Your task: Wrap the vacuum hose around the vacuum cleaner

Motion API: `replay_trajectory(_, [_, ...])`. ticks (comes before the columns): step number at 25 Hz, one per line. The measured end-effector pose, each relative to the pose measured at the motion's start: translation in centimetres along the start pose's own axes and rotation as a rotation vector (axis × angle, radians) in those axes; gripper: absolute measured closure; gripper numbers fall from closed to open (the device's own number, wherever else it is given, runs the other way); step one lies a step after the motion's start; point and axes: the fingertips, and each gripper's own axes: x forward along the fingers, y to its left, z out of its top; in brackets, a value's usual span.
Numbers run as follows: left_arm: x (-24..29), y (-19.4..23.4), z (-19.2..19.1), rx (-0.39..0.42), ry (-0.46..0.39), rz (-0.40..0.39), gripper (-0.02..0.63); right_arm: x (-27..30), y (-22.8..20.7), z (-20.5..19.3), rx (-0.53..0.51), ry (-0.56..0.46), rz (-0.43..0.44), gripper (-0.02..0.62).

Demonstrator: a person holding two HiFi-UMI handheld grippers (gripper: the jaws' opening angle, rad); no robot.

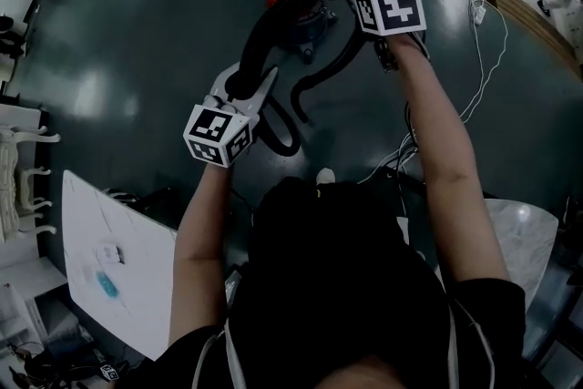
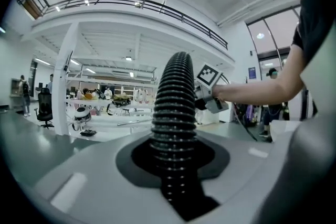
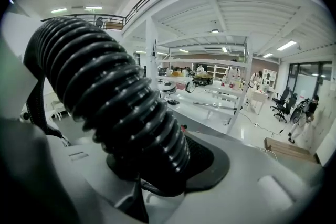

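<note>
A black ribbed vacuum hose [image 1: 291, 0] arches over the dark floor from the vacuum cleaner [image 1: 305, 23], a dark body with a red part at the far middle. My left gripper [image 1: 246, 87] is shut on the hose's near, lower stretch; in the left gripper view the hose [image 2: 173, 113] rises straight up between the pads. My right gripper [image 1: 357, 3] is shut on the top of the arch, where the hose [image 3: 115, 102] fills the space between its jaws and bends left. The right gripper [image 2: 209, 96] also shows in the left gripper view, further along the hose.
A thinner black cord [image 1: 319, 77] loops on the floor below the arch. White cables [image 1: 474, 96] trail on the right. A white board [image 1: 118, 269] lies at lower left, beside a white rack [image 1: 18, 178]. A wooden board [image 1: 533, 18] sits at upper right.
</note>
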Motion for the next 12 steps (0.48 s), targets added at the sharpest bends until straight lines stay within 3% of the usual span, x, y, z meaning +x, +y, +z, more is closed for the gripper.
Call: replay_trajectory(12, [3.9, 7.4, 3.4, 0.060, -0.022, 0.104, 0.494, 3.4, -0.9, -0.7, 0.079, 0.044, -0.029, 0.440])
